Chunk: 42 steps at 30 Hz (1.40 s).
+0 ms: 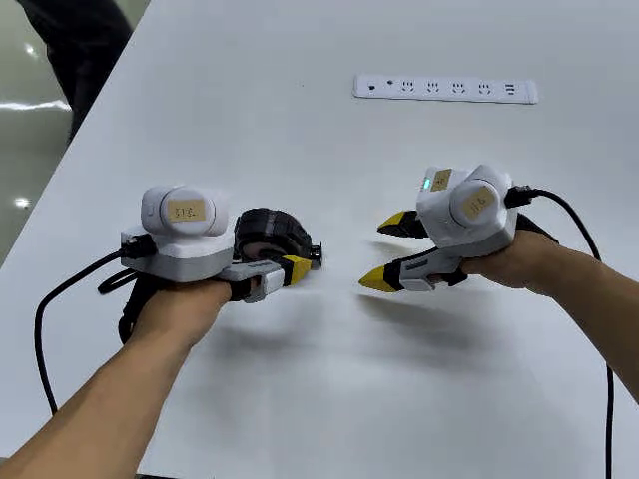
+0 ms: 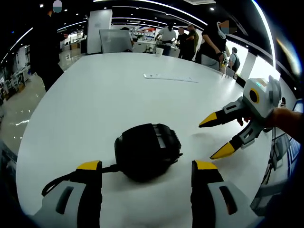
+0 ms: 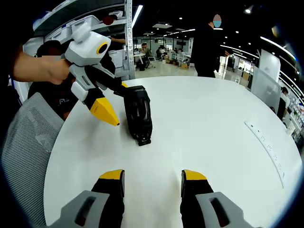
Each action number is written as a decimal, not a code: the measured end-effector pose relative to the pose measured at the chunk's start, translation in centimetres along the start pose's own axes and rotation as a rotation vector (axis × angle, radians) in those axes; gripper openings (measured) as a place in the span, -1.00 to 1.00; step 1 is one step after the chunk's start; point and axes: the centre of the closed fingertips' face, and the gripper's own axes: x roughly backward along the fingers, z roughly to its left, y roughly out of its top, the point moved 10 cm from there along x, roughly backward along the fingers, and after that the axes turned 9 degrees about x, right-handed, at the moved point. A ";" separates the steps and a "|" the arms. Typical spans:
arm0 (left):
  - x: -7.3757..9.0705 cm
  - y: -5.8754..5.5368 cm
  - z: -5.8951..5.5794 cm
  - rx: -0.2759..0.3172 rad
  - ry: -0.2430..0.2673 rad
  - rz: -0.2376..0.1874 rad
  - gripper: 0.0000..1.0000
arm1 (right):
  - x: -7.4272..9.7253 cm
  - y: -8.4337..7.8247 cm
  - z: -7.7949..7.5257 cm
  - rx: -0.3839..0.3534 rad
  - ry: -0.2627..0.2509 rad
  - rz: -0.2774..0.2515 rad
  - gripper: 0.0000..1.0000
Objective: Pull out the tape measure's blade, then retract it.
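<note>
My left gripper [image 2: 147, 167] has its yellow-tipped claw spread wide, one jaw on either side of the black, rounded plastic tape measure [image 2: 147, 151]. From the left gripper view I can see a bare strip of table between each tip and the case, so the claw has hold of nothing. The case lies on the white oval table [image 1: 329, 399], left of centre in my head view. Its longer side runs along the line between the two grippers, and the small nub at its narrow end points toward my right gripper [image 1: 377, 252]. A thin black cord [image 2: 109, 167] trails off the opposite end, past the left jaw. The right gripper hovers near that nub, apart from it, its jaws parted and empty, tips aimed at the case. Open tabletop stretches ahead and behind. A long white power strip [image 1: 444, 88] lies well apart on the far side, and the table's edge (with shiny floor [image 1: 30, 150] beyond) falls away to my left. A black cable [image 1: 608, 399] hangs from the right gripper along my right forearm.
</note>
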 end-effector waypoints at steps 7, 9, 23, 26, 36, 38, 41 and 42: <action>0.2 -0.2 0.1 -0.017 -0.023 -0.008 0.48 | 1.2 -0.7 0.2 -0.031 -0.031 0.000 0.00; 0.3 -0.2 0.1 -0.026 -0.030 -0.014 0.50 | 1.6 -0.9 0.3 -0.043 -0.041 -0.007 0.02; 0.9 -0.6 0.7 -0.077 -0.073 -0.031 0.58 | 4.0 -2.5 0.6 -0.113 -0.109 -0.027 0.21; 1.1 -0.7 0.9 -0.084 -0.085 -0.036 0.59 | 4.5 -2.9 0.8 -0.125 -0.120 -0.028 0.23; 2.0 -1.1 1.0 -0.128 -0.124 -0.065 0.62 | 6.8 -4.2 2.0 -0.153 -0.172 -0.043 0.33; 2.2 -1.3 1.0 -0.140 -0.136 -0.069 0.63 | 7.5 -4.6 2.3 -0.159 -0.183 -0.050 0.35; 2.6 -1.4 1.0 -0.159 -0.151 -0.089 0.65 | 8.5 -5.2 2.9 -0.180 -0.208 -0.077 0.41; 2.6 -1.4 1.0 -0.165 -0.152 -0.093 0.66 | 8.8 -5.4 3.0 -0.185 -0.213 -0.079 0.43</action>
